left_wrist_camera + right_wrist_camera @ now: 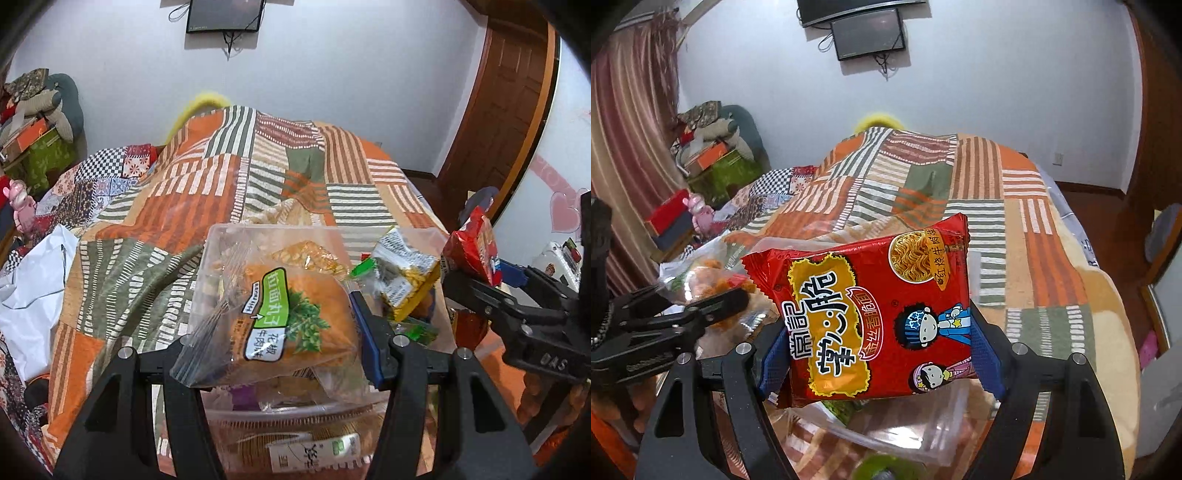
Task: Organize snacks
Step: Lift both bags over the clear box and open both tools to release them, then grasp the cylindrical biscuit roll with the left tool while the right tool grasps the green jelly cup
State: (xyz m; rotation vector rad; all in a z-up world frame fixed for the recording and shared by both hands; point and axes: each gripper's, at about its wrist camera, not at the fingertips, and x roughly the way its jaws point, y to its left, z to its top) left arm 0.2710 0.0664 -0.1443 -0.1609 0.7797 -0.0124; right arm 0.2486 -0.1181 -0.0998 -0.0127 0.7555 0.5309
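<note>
1. Snacks being sorted over a bed (147,236) covered with an orange, green and white patchwork blanket (1034,221).
2. Left claw (280,328) is gripping an orange noodle-snack bag (295,317) with a green label; its blue pad (365,332) is pressing on the bag's right edge, while the left finger is sitting behind the bag's clear crinkled end.
3. That bag is hanging just over a clear plastic container (229,236), which is sitting directly ahead of and below the left claw on the blanket.
4. Inside the container, ahead and right of the left claw, a yellow and silver snack packet (402,273) is lying tilted, with a clear pack of orange-yellow snack pieces (314,256) behind the held bag.
5. Right claw (882,343) is clamping a red instant-noodle packet (871,314) by its two side edges, between blue pads (988,354); the packet is upright, cartoon print facing the camera.
6. Red packet is off the bed, over the container's near edge (938,435) below the right claw.
7. Right claw is showing in the left wrist view far to the right, level with the left claw, with the red packet poking up from it.
8. Wall-mounted screen (868,33) is hanging well ahead of both claws.
</note>
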